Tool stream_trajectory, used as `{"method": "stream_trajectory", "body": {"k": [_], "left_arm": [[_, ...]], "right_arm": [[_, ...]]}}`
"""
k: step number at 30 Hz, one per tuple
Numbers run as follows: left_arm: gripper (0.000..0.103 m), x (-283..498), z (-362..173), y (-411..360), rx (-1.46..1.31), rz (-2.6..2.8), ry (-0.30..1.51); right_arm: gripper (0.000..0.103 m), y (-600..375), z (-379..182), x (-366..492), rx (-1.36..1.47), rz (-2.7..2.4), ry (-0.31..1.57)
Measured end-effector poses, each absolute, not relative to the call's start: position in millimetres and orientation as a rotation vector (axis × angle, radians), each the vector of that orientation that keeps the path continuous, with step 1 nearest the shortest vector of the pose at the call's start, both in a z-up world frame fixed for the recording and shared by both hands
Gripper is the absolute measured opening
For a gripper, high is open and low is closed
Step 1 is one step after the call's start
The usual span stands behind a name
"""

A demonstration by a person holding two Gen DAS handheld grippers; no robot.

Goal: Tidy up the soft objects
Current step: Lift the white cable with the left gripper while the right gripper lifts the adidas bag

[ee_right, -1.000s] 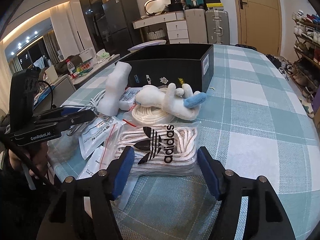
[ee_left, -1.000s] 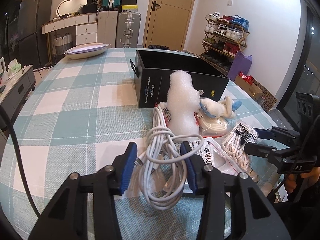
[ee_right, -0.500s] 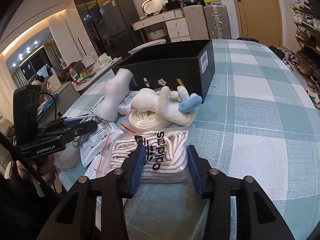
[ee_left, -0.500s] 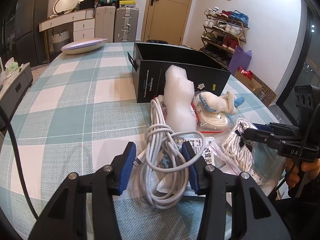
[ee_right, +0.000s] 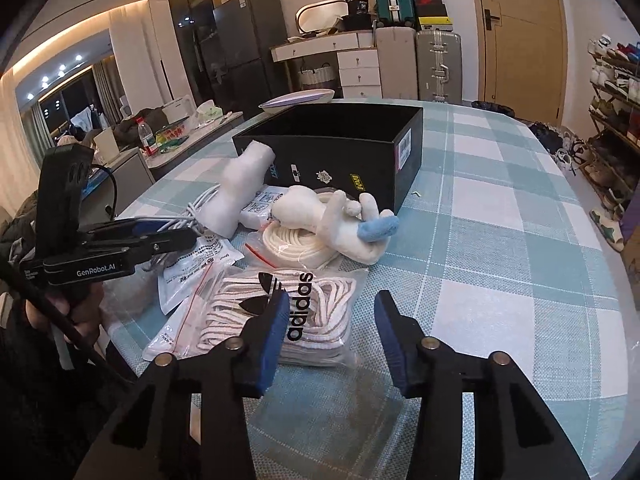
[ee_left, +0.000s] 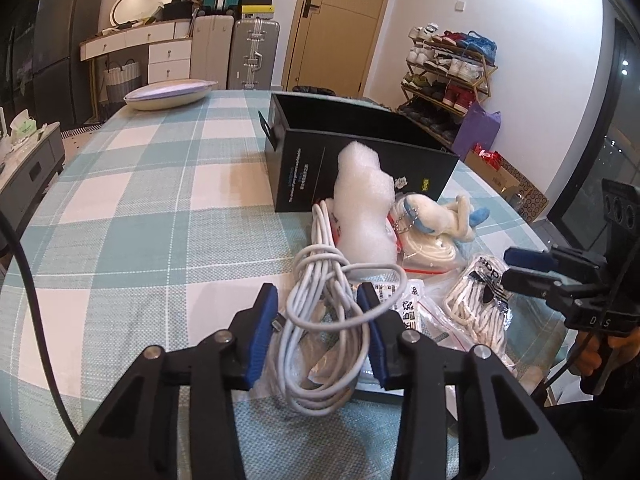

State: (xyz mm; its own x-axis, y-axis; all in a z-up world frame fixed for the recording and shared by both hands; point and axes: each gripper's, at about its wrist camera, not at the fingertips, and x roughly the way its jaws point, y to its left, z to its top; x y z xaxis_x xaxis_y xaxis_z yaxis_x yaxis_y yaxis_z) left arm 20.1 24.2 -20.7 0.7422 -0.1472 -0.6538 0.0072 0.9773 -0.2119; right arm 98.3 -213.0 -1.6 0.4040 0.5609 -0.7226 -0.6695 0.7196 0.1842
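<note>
A pile of soft things lies in front of an open black box (ee_left: 360, 164) (ee_right: 340, 148): a white cable bundle (ee_left: 328, 320), a white foam piece (ee_left: 364, 208) (ee_right: 240, 192), a white plush toy with a blue tip (ee_left: 436, 216) (ee_right: 332, 220), a rope coil (ee_right: 296, 244) and a bagged adidas lace pack (ee_right: 288, 312) (ee_left: 480, 300). My left gripper (ee_left: 316, 312) is closing round the cable bundle, its pads at the bundle's sides. My right gripper (ee_right: 330, 316) is part-closed over the near right corner of the adidas bag, not clamped on it.
Flat plastic packets (ee_right: 192, 268) lie under the pile on the checked tablecloth (ee_left: 140, 220). A shallow white dish (ee_left: 168, 96) sits at the table's far end. Suitcases, drawers and a shoe rack stand beyond the table.
Both grippers have narrowed. The left jaws closed in on the cable bundle. The right jaws closed from wide open, and the adidas bag now sits more to their left.
</note>
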Motion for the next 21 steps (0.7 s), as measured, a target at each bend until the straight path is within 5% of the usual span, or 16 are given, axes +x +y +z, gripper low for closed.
{"method": "stream_trajectory", "body": {"k": [4, 10, 21], "left_arm": [[0.039, 13.0, -13.6, 25.1, -0.195, -0.099, 0.700], [0.039, 8.7, -8.2, 25.4, -0.184, -0.104, 0.675], [0.039, 2.0, -1.8, 29.6, -0.196, -0.105, 0.644]], "right_arm": [[0.049, -216.1, -1.8, 93.6, -0.149, 0.797, 0.864], [0.075, -207.4, 12.7, 84.5, -0.346, 0.906, 0.787], [0.075, -167.9, 16.3, 94.2, -0.668, 1.153, 0.780]]}}
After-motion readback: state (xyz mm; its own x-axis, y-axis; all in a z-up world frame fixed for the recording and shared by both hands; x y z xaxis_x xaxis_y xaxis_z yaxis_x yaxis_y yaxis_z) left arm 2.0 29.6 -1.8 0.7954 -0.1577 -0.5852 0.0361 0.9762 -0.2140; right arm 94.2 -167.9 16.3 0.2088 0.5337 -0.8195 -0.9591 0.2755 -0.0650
